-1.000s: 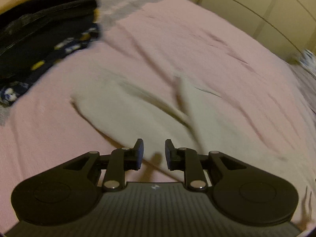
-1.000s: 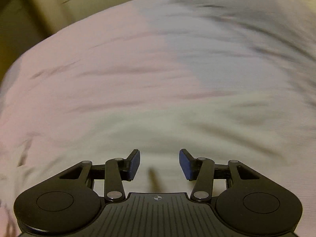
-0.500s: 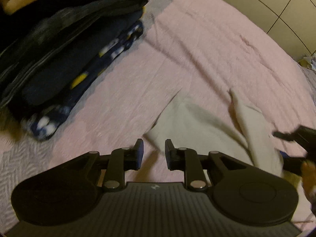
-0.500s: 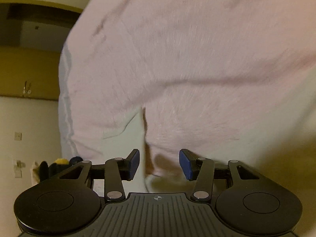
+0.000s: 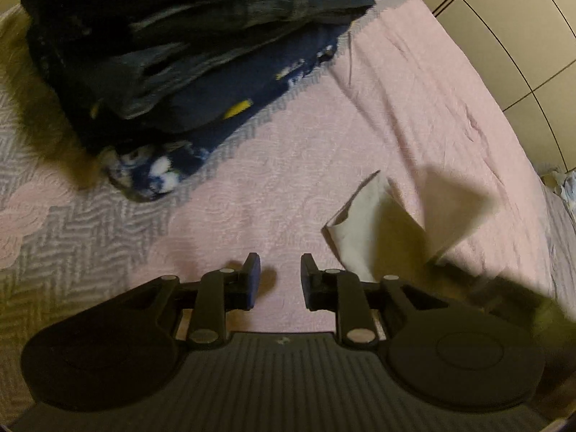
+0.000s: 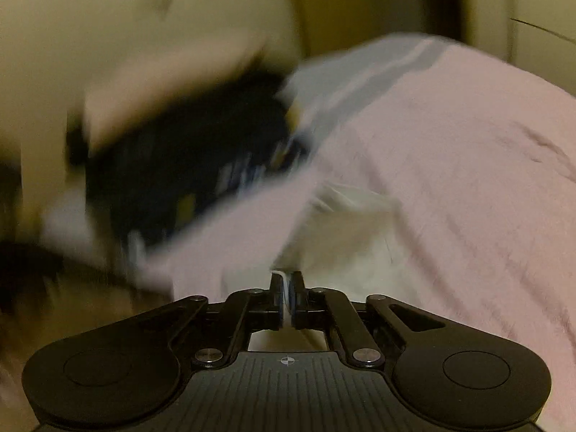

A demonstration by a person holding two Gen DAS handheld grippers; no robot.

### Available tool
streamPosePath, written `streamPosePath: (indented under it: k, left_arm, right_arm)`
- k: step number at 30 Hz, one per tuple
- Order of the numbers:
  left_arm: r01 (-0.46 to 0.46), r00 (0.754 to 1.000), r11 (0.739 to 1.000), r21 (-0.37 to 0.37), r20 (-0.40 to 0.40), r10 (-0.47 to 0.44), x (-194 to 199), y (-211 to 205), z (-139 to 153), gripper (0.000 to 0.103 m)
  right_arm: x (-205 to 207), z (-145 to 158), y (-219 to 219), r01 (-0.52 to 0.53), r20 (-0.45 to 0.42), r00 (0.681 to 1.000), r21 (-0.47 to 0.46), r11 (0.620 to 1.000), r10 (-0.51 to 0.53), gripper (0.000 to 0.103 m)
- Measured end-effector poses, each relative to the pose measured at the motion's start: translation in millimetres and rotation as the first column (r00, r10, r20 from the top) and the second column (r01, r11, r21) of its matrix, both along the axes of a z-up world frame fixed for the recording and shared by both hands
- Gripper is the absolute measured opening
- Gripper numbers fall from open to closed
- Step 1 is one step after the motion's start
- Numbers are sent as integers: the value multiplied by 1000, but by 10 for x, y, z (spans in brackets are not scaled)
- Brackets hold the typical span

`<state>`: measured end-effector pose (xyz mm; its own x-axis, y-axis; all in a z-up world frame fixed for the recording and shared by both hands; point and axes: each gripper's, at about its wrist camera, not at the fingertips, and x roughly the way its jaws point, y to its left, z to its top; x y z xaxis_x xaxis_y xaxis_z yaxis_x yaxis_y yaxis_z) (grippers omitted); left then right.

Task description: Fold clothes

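Right gripper (image 6: pixel 287 289) tilts down over the pink bedspread (image 6: pixel 468 187), jaws closing on the edge of the one white cloth (image 6: pixel 345 237), fabric pinched between the pads. Left gripper (image 5: pixel 277 280) also angles down, jaws partly apart, empty, hovering over bedspread just left of the cloth. One stack of dark folded clothes (image 5: pixel 187 54) lies beyond-left of the cloth. Right view blurred.

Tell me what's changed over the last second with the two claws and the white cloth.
The right claw was open over the bed; its jaws are now closing on an edge of the white cloth, which has gone from spread flat to bunched and partly lifted. The left claw has swung toward the dark folded stack and narrowed a little. It is empty as before; the pink bedspread and stack are unchanged.
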<state>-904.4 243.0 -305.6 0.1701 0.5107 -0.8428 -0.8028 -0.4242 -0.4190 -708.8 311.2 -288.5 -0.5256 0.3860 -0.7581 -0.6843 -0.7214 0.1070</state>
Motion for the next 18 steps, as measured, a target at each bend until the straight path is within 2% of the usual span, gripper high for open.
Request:
streamPosePath:
  k: [3, 6, 8, 9, 11, 12, 14, 16, 18]
  left_arm:
    - [20, 1000, 1000, 24, 15, -21, 2, 44, 18, 20]
    - [51, 996, 997, 54, 70, -55, 81, 142, -2, 21]
    - [50, 990, 997, 63, 128, -57, 156, 205, -37, 21]
    - [44, 984, 997, 70, 167, -56, 192, 245, -59, 21]
    - [24, 979, 997, 77, 198, -39, 240, 297, -87, 23]
    - [26, 982, 997, 78, 184, -40, 265, 342, -95, 23]
    - [59, 990, 995, 85, 126, -69, 331, 443, -92, 23]
    - [144, 989, 986, 88, 22, -147, 429, 578, -62, 23]
    - [249, 967, 967, 53, -59, -246, 533, 734, -96, 24]
  right_arm:
    - [49, -156, -150, 52, 36, 998, -16, 999, -51, 28]
    - [290, -92, -215, 160, 5, 987, -67, 985, -160, 32]
    - [448, -54, -217, 252, -16, 967, -118, 961, -256, 32]
    - [618, -73, -210, 334, -25, 939, -166, 928, -343, 32]
    - [1023, -63, -270, 498, -33, 850, -274, 822, -526, 32]
    - [1234, -101, -292, 571, -35, 788, -330, 751, -614, 32]
    - [1598, -206, -326, 676, -27, 650, -437, 594, -759, 32]
    - [1957, -314, -390, 741, -13, 489, -520, 424, -872, 32]
    - [2216, -392, -461, 766, -11, 362, -566, 304, -932, 32]
